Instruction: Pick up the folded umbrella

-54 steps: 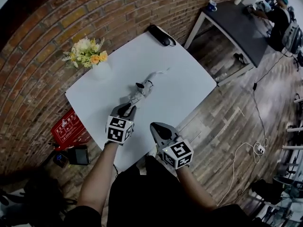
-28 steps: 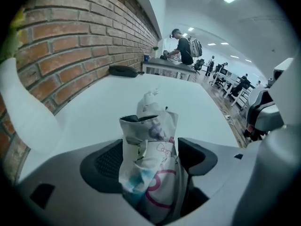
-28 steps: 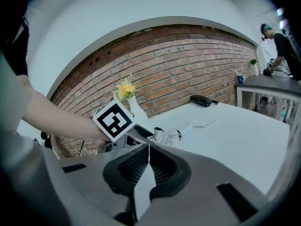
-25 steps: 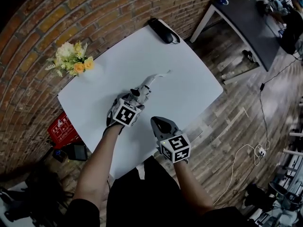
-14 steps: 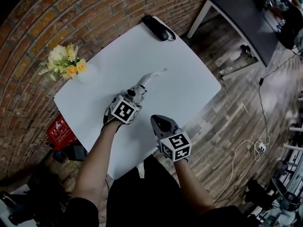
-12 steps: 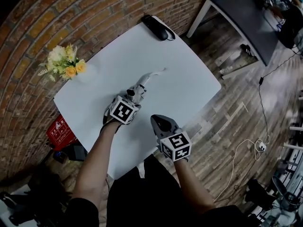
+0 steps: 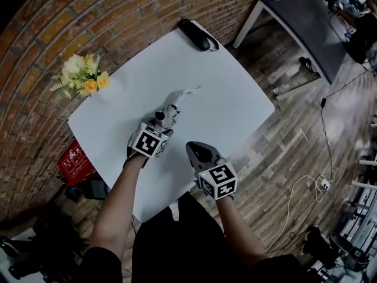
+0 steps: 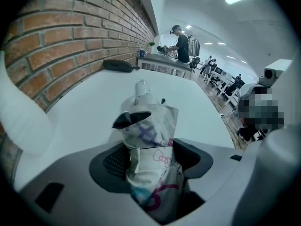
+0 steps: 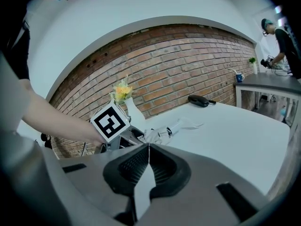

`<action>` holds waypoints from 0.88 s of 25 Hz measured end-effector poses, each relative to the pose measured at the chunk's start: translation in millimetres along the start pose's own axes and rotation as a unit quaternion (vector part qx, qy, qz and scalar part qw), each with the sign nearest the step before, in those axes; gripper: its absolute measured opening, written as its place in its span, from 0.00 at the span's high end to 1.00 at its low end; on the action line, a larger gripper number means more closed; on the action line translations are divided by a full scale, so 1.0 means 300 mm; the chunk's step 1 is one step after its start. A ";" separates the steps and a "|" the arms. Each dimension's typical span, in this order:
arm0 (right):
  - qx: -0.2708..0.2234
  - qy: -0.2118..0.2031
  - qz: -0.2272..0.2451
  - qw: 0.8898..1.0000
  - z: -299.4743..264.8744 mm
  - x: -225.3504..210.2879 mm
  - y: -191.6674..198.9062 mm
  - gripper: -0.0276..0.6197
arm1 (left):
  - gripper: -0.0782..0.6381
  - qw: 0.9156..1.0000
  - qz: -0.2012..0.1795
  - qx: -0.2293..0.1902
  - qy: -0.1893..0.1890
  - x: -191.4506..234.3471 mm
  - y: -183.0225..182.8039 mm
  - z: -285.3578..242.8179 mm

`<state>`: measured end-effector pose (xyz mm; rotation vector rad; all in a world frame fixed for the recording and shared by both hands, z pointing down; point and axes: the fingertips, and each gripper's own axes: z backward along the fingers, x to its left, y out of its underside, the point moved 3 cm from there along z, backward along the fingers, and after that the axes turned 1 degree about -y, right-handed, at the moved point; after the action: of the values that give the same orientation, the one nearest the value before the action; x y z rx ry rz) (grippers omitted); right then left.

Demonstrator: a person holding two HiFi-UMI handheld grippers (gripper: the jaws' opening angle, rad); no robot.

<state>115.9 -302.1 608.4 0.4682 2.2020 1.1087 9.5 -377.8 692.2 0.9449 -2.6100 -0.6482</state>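
Left tongs [image 7: 159,123] closing on folded umbrella [image 8: 150,126], pads [image 8: 115,163] against fabric, atop white bench [image 7: 230,99]; right tongs [image 9: 148,147] closed, empty.

Head camera looks steeply down over the white rectangular table [image 7: 235,99]; gripper cameras sit close behind their fingers [image 9: 134,166] (both showing the white patterned folded umbrella [image 9: 162,133]).

The right gripper [image 9: 149,147], jaws pressed together with nothing between them, faces the folded umbrella [image 9: 164,132] just ahead on the white table [image 9: 244,126].
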 end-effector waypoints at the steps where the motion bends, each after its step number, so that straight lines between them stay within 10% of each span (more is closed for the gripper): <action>1: -0.001 0.000 0.002 1.000 0.001 0.004 -0.001 0.92 | 0.50 1.000 0.004 -0.004 -0.001 0.000 0.003 0.010; 22: -0.038 0.004 0.029 0.999 0.058 0.197 -0.076 0.92 | 0.50 0.991 0.049 -0.125 -0.005 -0.012 -0.001 0.321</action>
<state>82.8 -272.2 560.2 0.4983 2.1574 1.2224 -27.2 -345.7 608.9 0.7343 -2.4905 -0.9285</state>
